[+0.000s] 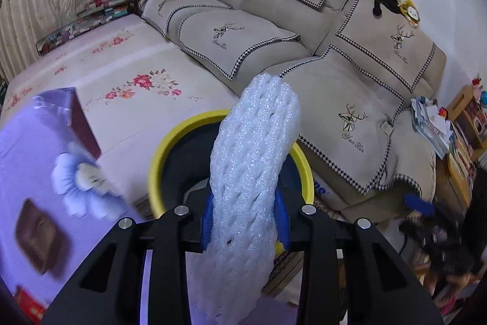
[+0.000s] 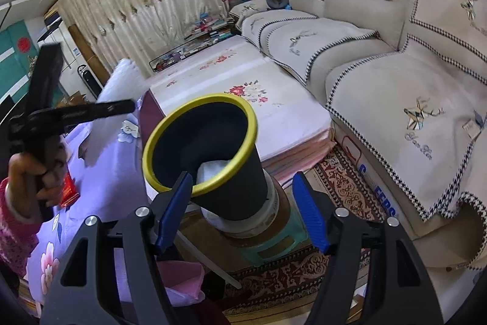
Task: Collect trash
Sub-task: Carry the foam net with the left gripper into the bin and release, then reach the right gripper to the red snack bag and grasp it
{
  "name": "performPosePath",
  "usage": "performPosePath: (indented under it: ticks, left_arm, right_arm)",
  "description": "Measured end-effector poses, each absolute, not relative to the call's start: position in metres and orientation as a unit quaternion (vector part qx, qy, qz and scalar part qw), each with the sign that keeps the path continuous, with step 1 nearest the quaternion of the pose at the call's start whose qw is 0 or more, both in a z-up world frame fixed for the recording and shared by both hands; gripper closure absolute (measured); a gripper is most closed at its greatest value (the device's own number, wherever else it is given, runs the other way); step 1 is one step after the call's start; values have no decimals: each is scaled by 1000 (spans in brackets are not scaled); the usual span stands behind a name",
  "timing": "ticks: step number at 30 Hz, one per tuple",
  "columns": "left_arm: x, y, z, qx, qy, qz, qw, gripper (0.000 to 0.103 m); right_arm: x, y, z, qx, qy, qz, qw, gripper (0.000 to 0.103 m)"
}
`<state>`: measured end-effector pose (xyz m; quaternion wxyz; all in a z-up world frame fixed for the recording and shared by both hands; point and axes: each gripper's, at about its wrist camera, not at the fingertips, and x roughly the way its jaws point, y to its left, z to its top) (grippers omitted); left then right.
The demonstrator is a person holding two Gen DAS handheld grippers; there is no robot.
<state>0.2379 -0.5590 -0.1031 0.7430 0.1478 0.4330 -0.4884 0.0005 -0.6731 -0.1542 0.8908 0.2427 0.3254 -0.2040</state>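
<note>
Left gripper [image 1: 245, 221] fingers clamped on white foam net [image 1: 252, 160] above yellow-rimmed bin [image 2: 201, 154]; right gripper [image 2: 240, 212] fingers spread, empty, near bin.

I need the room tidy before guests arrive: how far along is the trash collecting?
Done: one white piece already lies inside the yellow-rimmed bin. In hand: the left gripper holds a white foam net sleeve in front of the bin, not yet dropped. The right gripper is open and empty. Left: dropping the sleeve; other trash can't be made out.
</note>
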Motion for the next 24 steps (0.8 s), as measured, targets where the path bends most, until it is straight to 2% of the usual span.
performPosePath:
  ticks: [3,7,9,11,13,24]
  left_arm:
    - [247,-583,-120,142,438,-484,744,70]
    - [260,-608,-140,126,445,-471,751,59]
    - [266,-613,-149,120,448,-465,754,53]
    - [271,-612,-154,117,452,-459,756,39]
    - [276,-615,-159,113,459,-455,755,34]
    - [274,-587,-144,105,442,-458,764,18]
  right_arm:
    - [0,-678,-161,249,330,-204,887,38]
    - [-1,-678,-164,253,332,-204,886,38]
    - [-1,-678,-164,254,332,-205,885,38]
    - [-2,-677,-164,256,331,-205,885,38]
    - [-2,-677,-163,257,330,-204,885,38]
    - [-1,-670,-158,249,329,-196,889,38]
